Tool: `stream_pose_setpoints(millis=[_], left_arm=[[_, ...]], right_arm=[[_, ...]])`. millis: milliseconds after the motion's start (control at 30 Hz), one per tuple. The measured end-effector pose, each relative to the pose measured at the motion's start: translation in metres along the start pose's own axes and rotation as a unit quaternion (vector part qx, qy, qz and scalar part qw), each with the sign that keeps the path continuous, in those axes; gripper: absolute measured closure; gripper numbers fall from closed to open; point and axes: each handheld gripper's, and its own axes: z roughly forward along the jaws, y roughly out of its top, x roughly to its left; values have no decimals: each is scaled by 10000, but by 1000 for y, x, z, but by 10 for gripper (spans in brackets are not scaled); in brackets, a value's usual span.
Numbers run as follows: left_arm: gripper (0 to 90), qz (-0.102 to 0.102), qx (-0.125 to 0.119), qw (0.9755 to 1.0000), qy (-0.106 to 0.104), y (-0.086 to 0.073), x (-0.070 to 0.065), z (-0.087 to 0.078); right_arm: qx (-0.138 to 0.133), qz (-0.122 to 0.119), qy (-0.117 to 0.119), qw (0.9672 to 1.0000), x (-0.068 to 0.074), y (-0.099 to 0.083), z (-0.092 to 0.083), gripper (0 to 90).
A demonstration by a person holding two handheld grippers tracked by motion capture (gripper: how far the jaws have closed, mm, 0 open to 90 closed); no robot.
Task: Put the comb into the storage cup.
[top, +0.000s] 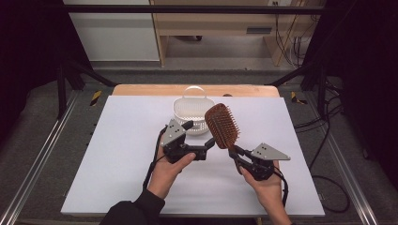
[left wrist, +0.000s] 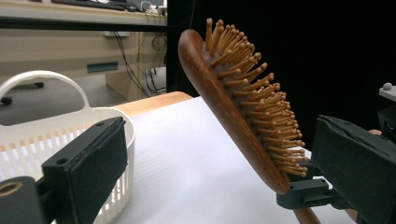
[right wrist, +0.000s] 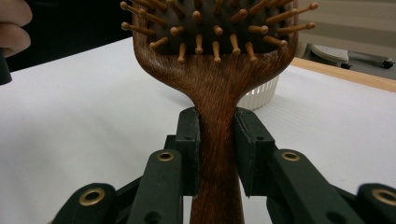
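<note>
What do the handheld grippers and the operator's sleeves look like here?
Both are black handheld units. The left gripper and the right gripper each carry a grey three-cornered plate on top and trail a black cable. The jaws have flat black pads and brass-coloured pivot rings. The left arm wears a dark sleeve.

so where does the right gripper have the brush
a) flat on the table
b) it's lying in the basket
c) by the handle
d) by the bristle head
c: in the right gripper view the right gripper has its jaws pressed on both sides of the wooden handle of the brush.
</note>
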Motion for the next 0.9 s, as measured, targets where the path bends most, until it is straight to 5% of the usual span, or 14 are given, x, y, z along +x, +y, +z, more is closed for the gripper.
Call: stream_pose_setpoints(millis=[633, 900], left_arm=[[17, -557, -10, 9981, -280, 5, -3, 16], [19, -615, 66, 9978, -230, 5, -4, 20]], right_arm=[[-147, -160, 77, 9997, 8, 0, 1, 731], [-201, -191, 133, 9995, 11, 0, 1, 731]])
